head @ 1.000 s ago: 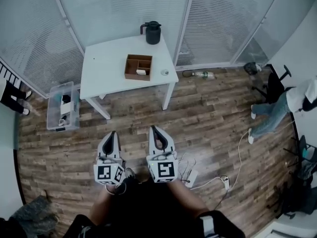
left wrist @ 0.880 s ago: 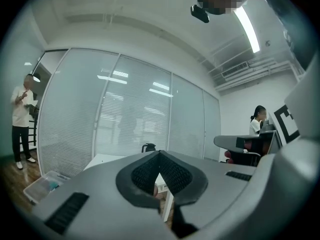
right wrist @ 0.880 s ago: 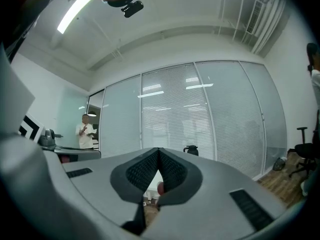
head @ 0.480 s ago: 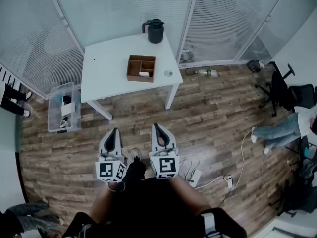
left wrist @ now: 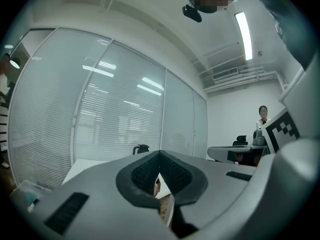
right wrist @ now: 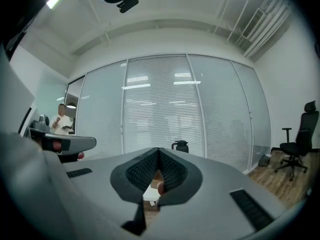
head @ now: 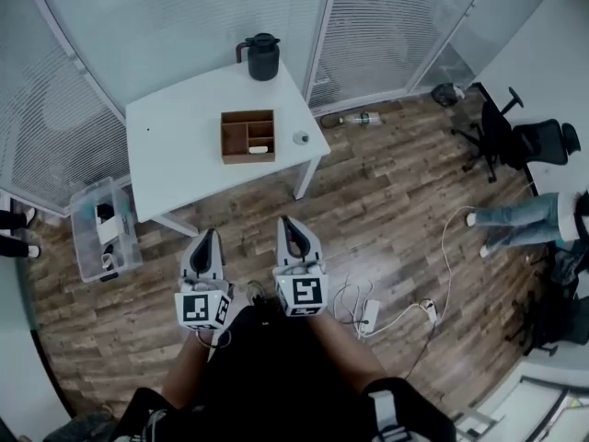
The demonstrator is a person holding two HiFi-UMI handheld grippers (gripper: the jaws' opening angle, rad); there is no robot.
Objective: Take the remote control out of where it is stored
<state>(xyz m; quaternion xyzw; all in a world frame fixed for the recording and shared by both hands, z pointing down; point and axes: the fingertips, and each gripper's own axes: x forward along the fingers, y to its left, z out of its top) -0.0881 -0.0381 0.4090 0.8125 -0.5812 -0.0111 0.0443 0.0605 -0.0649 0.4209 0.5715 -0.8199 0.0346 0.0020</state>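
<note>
One compartmented box [head: 234, 138], plain in head view.

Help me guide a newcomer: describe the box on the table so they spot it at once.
Find the white table by the glass wall. The box sits near its middle, nearer than the black jug. It alone is brown, open-topped and split into compartments.

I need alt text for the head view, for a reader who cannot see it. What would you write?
Two hand-held grippers, the left gripper and the right gripper, fingers together and empty, point across a wooden floor toward a white table. On it stand a brown compartment box and a black jug.
</note>
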